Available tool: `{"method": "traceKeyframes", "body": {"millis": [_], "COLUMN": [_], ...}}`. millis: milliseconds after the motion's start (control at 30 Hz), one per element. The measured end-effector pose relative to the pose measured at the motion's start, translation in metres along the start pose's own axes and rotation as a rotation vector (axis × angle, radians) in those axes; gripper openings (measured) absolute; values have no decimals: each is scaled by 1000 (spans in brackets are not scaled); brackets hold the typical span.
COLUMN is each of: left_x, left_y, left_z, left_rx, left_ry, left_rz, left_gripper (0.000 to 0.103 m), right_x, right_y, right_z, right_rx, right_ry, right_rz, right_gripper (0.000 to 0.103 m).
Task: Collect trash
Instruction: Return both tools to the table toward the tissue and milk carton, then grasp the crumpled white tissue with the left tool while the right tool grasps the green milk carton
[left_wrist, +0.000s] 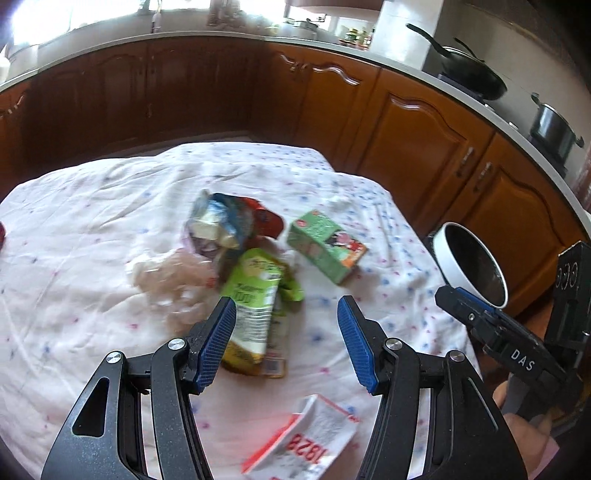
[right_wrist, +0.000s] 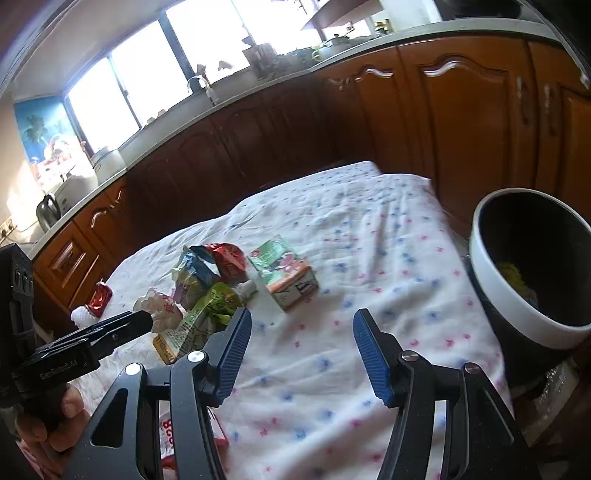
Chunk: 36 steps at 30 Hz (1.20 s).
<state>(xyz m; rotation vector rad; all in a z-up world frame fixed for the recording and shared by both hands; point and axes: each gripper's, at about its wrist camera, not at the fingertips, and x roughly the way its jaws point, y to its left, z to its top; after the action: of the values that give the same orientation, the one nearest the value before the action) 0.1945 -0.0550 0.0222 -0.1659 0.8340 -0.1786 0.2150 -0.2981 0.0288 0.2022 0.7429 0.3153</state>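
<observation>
Wooden kitchen cabinets (left_wrist: 417, 140) curve behind a surface draped in a wrinkled white cloth (left_wrist: 92, 229) with small blue and pink specks. Trash lies heaped near its middle, likely gathered there for picking: a flattened green juice pouch (left_wrist: 255, 306), crinkled foil wrappers (left_wrist: 221, 221), a clear soft plastic bag (left_wrist: 173, 277) and a boxy green carton (left_wrist: 325, 245) just beside them. 1 torn red-and-white paper packet (left_wrist: 306, 439) lies apart, nearest the camera. A round white-rimmed bin (right_wrist: 532, 273) with a dark inside waits at the surface's right edge, seemingly for drops. Left tool (left_wrist: 286, 339) is spread wide, empty, framing the pouch. Right tool (right_wrist: 303, 354) is likewise spread, holding nothing, above bare cloth.
</observation>
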Motion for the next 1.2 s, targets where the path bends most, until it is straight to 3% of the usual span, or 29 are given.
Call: {"method": "traceKeyframes", "body": {"millis": [433,633,1100,1200], "left_x": [-8,10,52,52], "left_y": [47,62,80,79], "left_z": [5,7,6,6], "left_rx": [-72,-86,-99,-90], "left_ry": [-36,-6,69,69], "left_rz": [95,134,151,136], "left_gripper": [60,62,61,55], "right_x": [50,76,120,121], "right_y": [23,32,29,32], "right_z": [24,25,39,46], "right_rx": [-117,-178,-224,-262], "right_ry": [67,113,158,152], "right_rz": [15,22,-20,-23], "right_gripper": [62,66,66,74]}}
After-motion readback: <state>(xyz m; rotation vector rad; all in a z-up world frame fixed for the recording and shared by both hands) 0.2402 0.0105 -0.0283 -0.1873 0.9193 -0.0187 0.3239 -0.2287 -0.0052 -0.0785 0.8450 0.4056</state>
